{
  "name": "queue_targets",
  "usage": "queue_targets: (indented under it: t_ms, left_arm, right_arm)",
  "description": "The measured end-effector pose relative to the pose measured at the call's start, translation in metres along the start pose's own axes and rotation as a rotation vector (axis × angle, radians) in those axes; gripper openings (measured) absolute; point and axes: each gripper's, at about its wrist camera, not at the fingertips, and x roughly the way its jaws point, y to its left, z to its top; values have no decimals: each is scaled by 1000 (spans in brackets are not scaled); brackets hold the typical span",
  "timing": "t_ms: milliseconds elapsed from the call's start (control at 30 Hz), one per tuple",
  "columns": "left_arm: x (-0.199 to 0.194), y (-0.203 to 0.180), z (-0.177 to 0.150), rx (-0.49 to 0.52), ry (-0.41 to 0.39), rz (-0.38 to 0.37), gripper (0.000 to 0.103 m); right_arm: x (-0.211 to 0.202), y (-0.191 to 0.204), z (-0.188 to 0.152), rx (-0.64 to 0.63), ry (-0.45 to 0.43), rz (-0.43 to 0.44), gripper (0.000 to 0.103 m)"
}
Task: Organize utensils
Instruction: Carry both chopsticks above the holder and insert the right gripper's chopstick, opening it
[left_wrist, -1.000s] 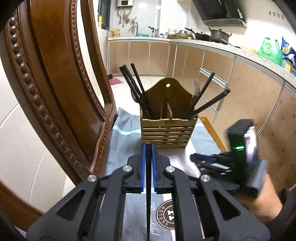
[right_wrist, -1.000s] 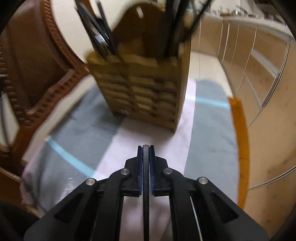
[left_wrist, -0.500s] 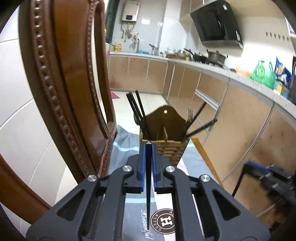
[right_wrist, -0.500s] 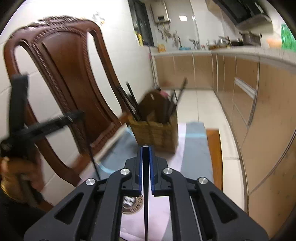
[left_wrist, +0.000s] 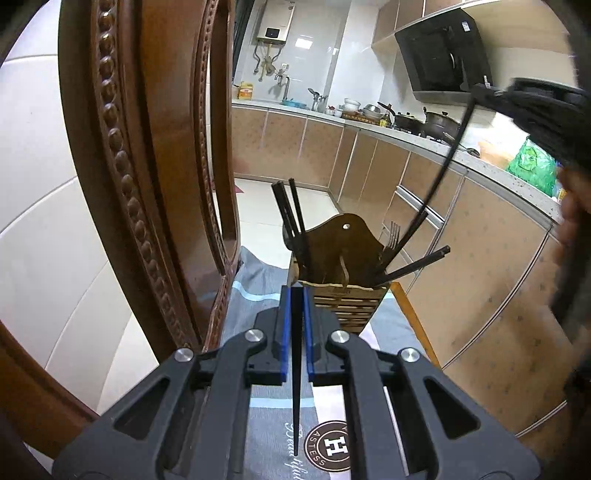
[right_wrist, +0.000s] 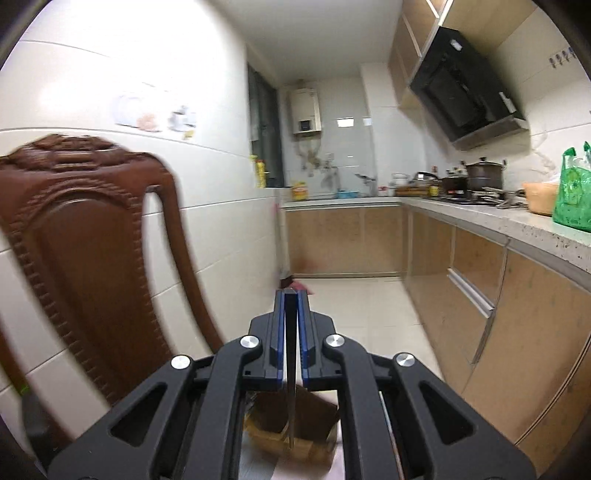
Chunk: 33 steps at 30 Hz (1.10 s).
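- The place is a home kitchen: a long speckled stone countertop (right_wrist: 491, 216) runs over tan cabinet doors (right_wrist: 343, 240).
- A black slanted range hood (right_wrist: 465, 88) hangs above dark cooking pots (right_wrist: 484, 177).
- A white wall-mounted water heater (right_wrist: 304, 112) sits on glossy white tiles.
- A carved brown wooden chair (right_wrist: 81, 258) stands beside the wall.

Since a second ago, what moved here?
Both grippers, the left gripper and the right gripper, lifted up and back from the wooden utensil holder. Their fingers stayed shut, holding nothing. The holder, its chopsticks and fork stayed put.
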Motion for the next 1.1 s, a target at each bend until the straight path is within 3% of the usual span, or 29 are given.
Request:
queue_targets:
  t_ms: [200,367,400,467,500,533,667,700,733,800,900,1100]
  left_arm:
    - [7,2,1,-10,7,2,6]
    - [8,3,1,-25,0,1,6]
    - [8,3,1,-26,-3,2,6]
    - [7,3,1,-26,-5,2,6]
    - [6,2,2,-29,-11,5,6]
    - [5,3,4,-33,-15,5,6]
    - [3,0,26,-47,-51,12,6]
    - [3,-2,35,-56,-72,17,6]
    - [3,-4,43,-61,-85,25,6]
    - [5,-7,65,-84,-118,29,6]
    - [7,-11,99,-113,-167,43,6]
    - [24,-21,160,-157,-224,50,6]
  right_arm:
    - [55,-16,-28,62,34,-66,7]
    - [62,-33,-73,96,94,-23,9]
    - [48,-40,-82,103,89,-2,13]
    - [17,-46,-95,111,60,6,39]
    - [-6,-53,-105,124,31,4,66]
    - [-29,-60,-118,139,-2,-11,80]
    - [-79,-85,-173,171,-12,-68,80]
    - [-80,-94,-187,208,32,-98,81]
    - [-71,-103,-193,267,99,-74,80]
    - [-62,-109,-194,281,116,-55,80]
    - [-48,-108,-200,191,154,-91,80]
    - [-32,-124,-211,275,217,-53,80]
